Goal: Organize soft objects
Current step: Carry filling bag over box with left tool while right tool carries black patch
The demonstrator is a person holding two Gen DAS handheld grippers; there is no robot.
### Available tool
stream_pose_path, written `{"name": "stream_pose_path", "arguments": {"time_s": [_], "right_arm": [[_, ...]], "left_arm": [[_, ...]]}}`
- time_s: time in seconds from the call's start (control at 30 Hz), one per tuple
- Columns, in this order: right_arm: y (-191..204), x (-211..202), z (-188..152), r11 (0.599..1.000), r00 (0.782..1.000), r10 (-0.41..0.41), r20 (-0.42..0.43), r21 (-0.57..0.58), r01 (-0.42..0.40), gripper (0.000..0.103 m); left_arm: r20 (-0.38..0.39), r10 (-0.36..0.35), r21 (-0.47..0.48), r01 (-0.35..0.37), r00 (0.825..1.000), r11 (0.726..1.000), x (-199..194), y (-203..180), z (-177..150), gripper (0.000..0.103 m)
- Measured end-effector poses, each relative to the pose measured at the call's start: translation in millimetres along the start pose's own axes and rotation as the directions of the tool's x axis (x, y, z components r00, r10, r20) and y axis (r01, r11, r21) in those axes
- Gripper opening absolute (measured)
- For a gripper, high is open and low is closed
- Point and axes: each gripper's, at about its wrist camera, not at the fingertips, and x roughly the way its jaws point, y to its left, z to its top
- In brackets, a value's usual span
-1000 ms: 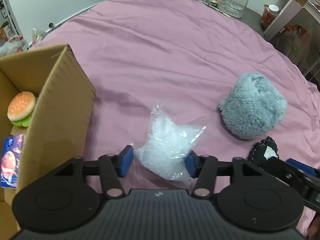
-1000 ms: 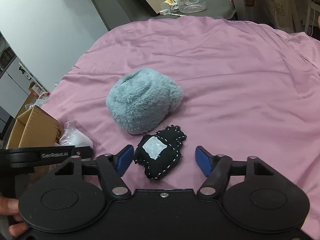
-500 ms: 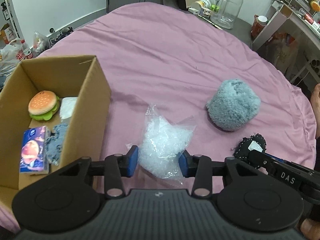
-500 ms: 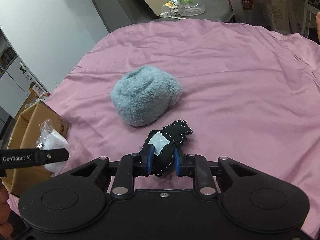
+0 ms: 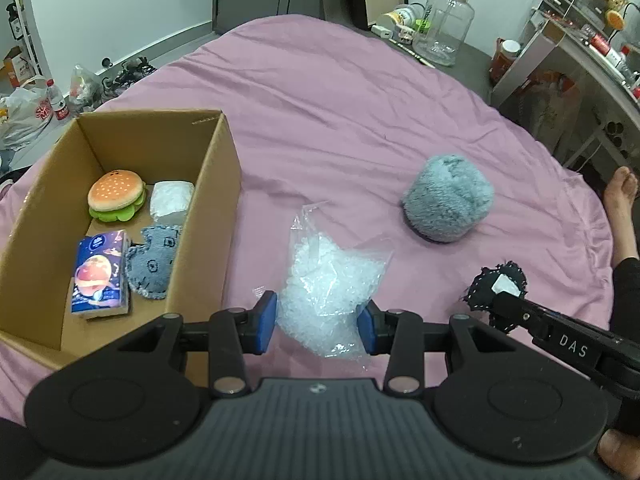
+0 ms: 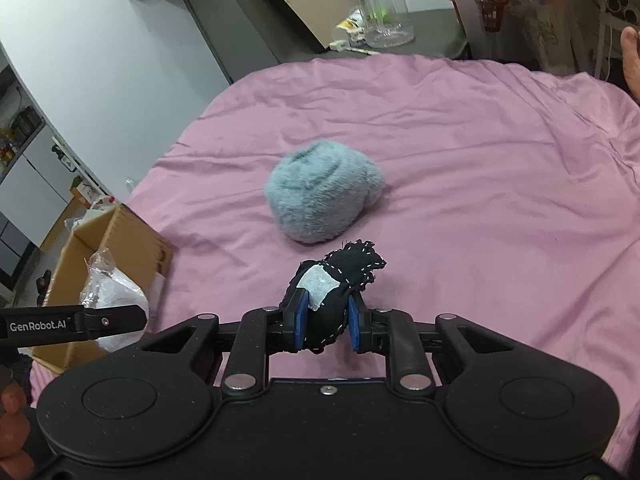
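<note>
A clear bag of pellets (image 5: 326,280) is pinched by the left gripper (image 5: 316,322), just beside the cardboard box (image 5: 208,216); a black stitched pouch (image 6: 332,292) is squeezed by the right gripper (image 6: 325,322). Four items are already boxed (burger included); only the grey fluffy plush (image 5: 448,198) is left untouched, farther from the box.

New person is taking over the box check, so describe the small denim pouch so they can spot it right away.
Find the open cardboard box at the left of the pink sheet. On its floor, against the wall nearest the sheet, lies the denim pouch, between the space-print tissue pack and that wall, below the burger plush. It alone is grey-blue, with frayed edges and stitched squares.
</note>
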Motion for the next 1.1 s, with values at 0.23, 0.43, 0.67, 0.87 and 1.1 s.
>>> {"name": "stream_pose_path", "arguments": {"time_s": [0.23, 0.43, 0.67, 0.87, 1.1], "right_arm": [[22.8, -20.9, 1.3, 1.000, 0.999, 0.027, 0.032, -0.006, -0.026, 0.021], [37.3, -34.2, 5.3, 1.000, 0.998, 0.028, 0.061, -0.006, -0.028, 0.021], [57.4, -37.3, 4.4, 0.999, 0.997, 0.042, 0.067, -0.015, -0.041, 0.021], [78.2, -38.9, 5.6, 0.998, 0.995, 0.057, 0.078, -0.029, -0.055, 0.021], [103.1, -35.8, 6.3, 0.994, 0.992, 0.103, 0.069, -0.039, -0.100, 0.021]], "left_arm": [[0.033, -0.028, 0.002, 0.028, 0.999, 1.000, -27.6, 11.7, 0.2, 0.041], [0.061, -0.040, 0.003, 0.040, 0.997, 0.999, -44.8, 25.1, 4.5, 0.041], [0.090, -0.040, -0.017, 0.042, 0.995, 0.999, -61.6, 47.5, 10.0, 0.041], [0.117, -0.037, -0.030, 0.041, 0.992, 0.999, -76.3, 72.7, 17.6, 0.041], [0.128, -0.003, -0.061, 0.011, 0.992, 0.998, -81.4, 104.5, 22.7, 0.041]]}}
